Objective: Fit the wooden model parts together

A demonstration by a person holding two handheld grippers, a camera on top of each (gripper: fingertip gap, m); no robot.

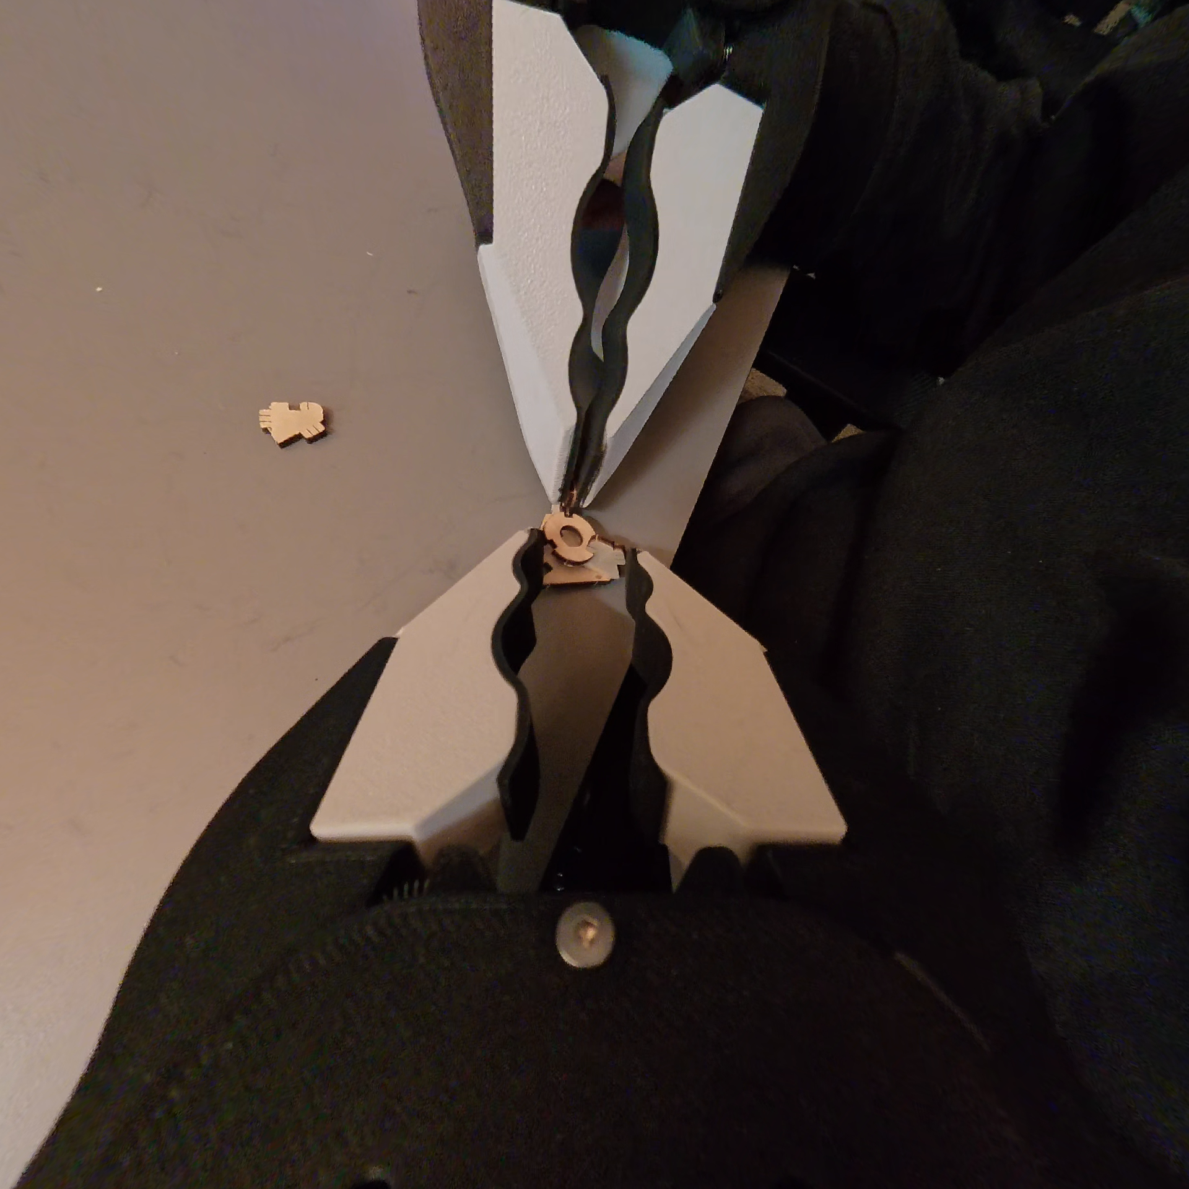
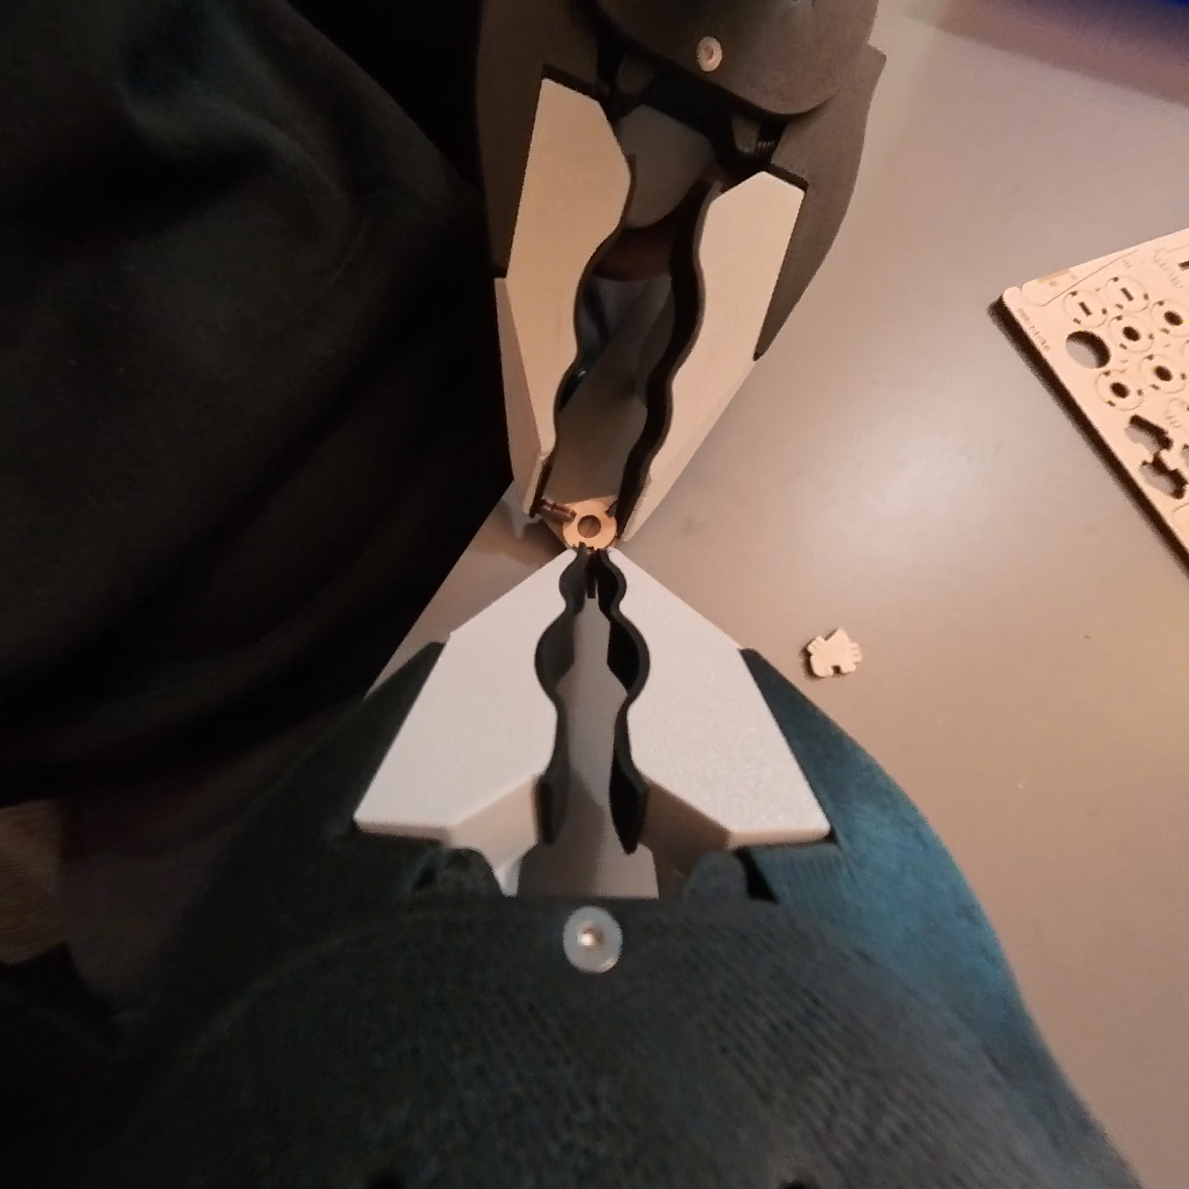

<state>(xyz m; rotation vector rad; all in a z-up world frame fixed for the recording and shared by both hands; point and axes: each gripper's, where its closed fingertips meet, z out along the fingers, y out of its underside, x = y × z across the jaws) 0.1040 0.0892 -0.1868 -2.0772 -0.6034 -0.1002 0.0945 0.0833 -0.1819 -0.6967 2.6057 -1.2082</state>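
2 grippers (image 1: 576,547) (image 2: 589,569) pinch 1 wooden ring assembly (image 1: 569,539).

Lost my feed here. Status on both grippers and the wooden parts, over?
Left gripper clamped on flat pale wooden assembly. Right gripper shut, pinching a tab of the small round holed wooden disc. Grippers tip to tip. Loose wooden cutout lies clear on grey table.

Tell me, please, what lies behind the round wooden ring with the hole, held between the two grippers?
Behind the ring, a flat pale wooden piece spans the left gripper's fingers. How they join is covered.
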